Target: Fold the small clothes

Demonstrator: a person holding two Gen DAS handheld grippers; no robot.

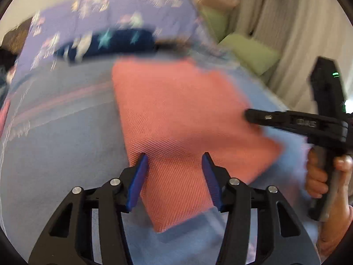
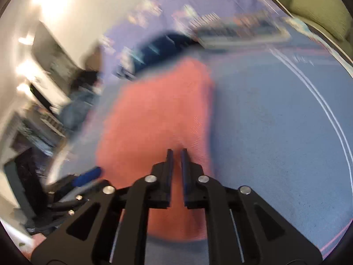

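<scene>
A salmon-pink cloth (image 1: 183,119) lies on a blue bedspread (image 1: 61,145). My left gripper (image 1: 175,156) is open, its blue pads either side of the cloth's near part, holding nothing. My right gripper (image 1: 248,117) comes in from the right at the cloth's right edge. In the right wrist view the pink cloth (image 2: 154,114) lies ahead and under my right gripper (image 2: 176,152), whose jaws are nearly closed with a narrow gap; whether cloth sits between them cannot be told. The left gripper's blue pad (image 2: 87,176) shows at lower left. Both views are blurred.
A dark blue garment with stars (image 1: 110,42) lies beyond the pink cloth, with a lilac patterned sheet (image 1: 123,11) behind it. Green cushions (image 1: 249,50) and curtains (image 1: 293,33) are at the right. A striped folded item (image 2: 238,31) lies on the bed. Furniture (image 2: 39,101) stands left.
</scene>
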